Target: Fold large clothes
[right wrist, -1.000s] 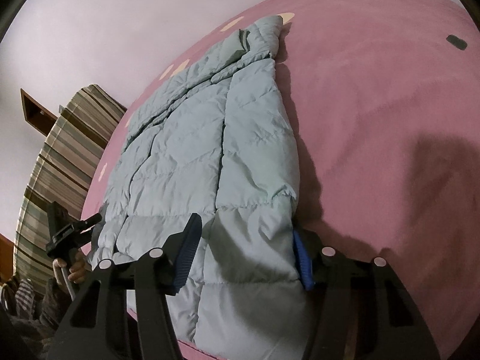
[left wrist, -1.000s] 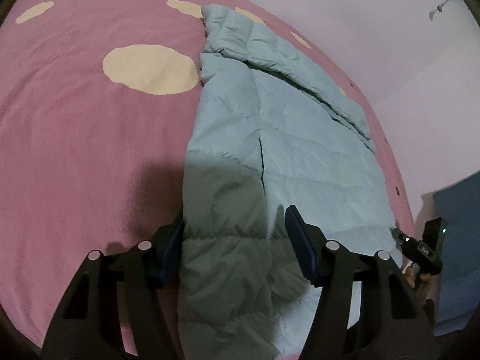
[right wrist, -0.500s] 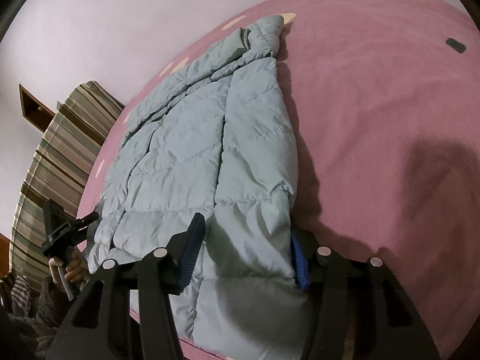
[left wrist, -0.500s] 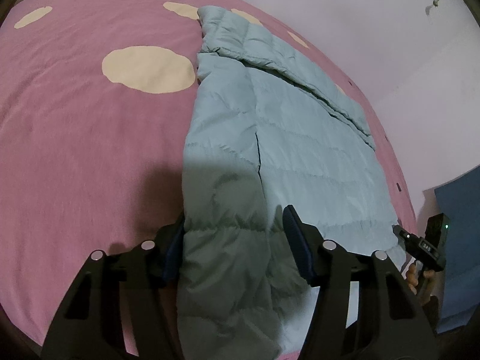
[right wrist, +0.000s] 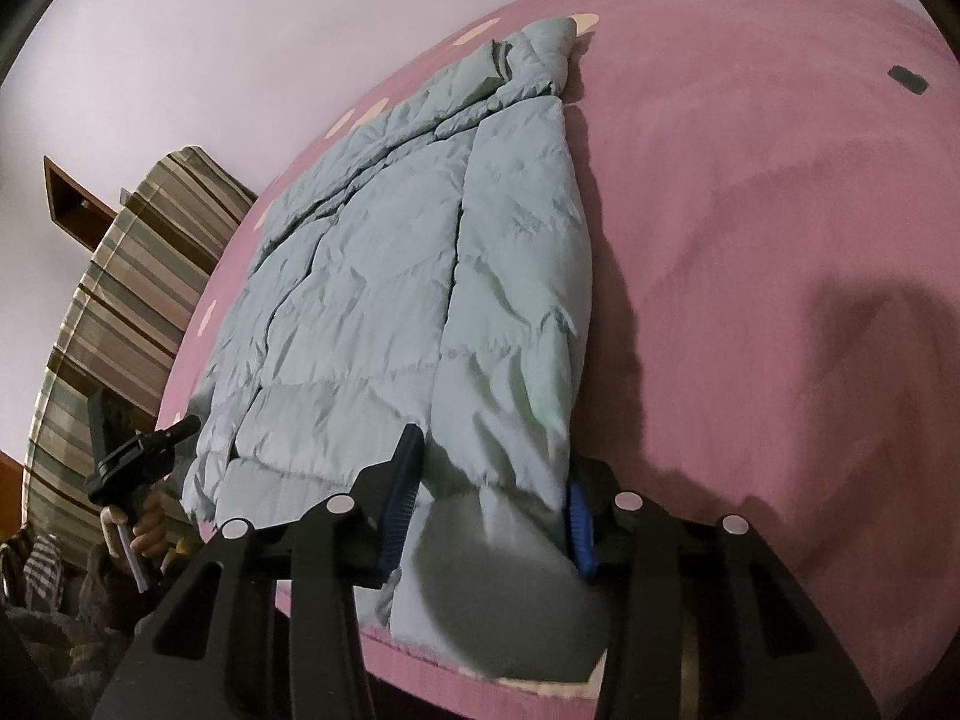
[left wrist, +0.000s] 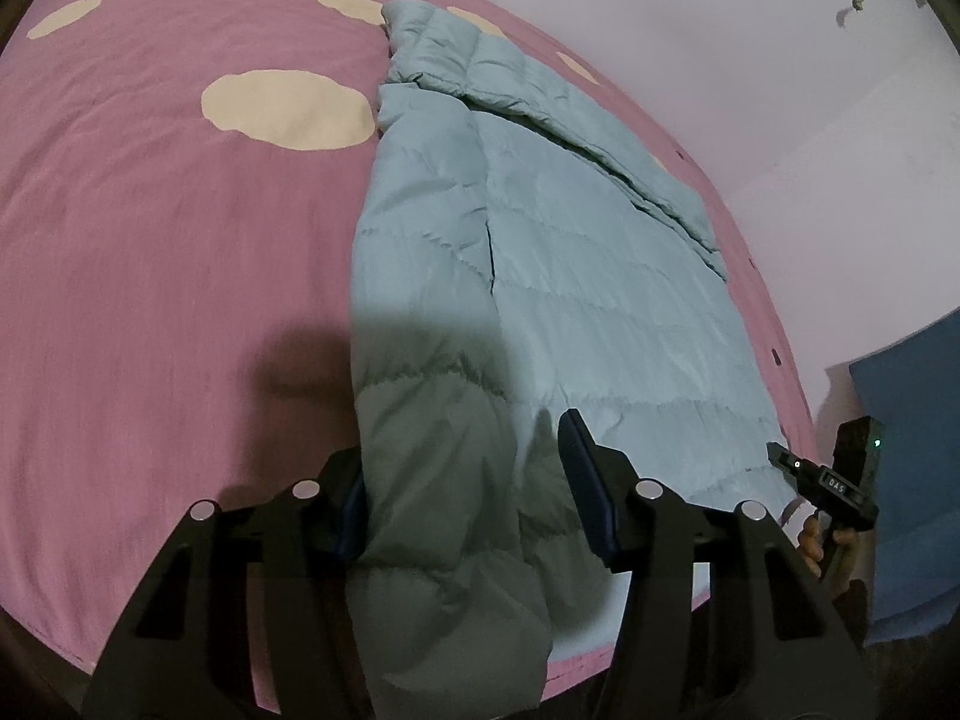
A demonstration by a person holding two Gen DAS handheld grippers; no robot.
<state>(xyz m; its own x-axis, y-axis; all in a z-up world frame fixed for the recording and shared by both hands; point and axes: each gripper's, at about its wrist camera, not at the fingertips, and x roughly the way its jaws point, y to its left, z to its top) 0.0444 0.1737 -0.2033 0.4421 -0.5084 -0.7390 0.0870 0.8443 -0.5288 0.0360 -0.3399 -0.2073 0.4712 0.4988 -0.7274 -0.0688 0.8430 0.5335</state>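
A light blue puffer jacket [left wrist: 570, 300] lies lengthwise on the pink bed cover [left wrist: 150, 270], its sides folded in. My left gripper [left wrist: 462, 480] straddles the jacket's near left edge. Its jaws are closing, and the puffy fabric fills the gap between the pads. My right gripper [right wrist: 492, 498] straddles the near right edge of the jacket [right wrist: 372, 300]. Its jaws are closing too, and the fabric bunches between the blue pads. Each gripper also shows in the other's view, small and held by a hand: the right gripper [left wrist: 834, 480] and the left gripper [right wrist: 138, 456].
The pink bed cover [right wrist: 780, 210] has cream spots [left wrist: 288, 108] on its left part. A striped cloth [right wrist: 120, 276] lies beyond the bed's left side. A blue object [left wrist: 912, 420] stands by the wall on the right. The bed's near edge runs just under both grippers.
Both pairs of jaws have narrowed onto the jacket's near hem, the right more than the left. The fabric between the right jaws has bunched up. Neither hand has shifted much.
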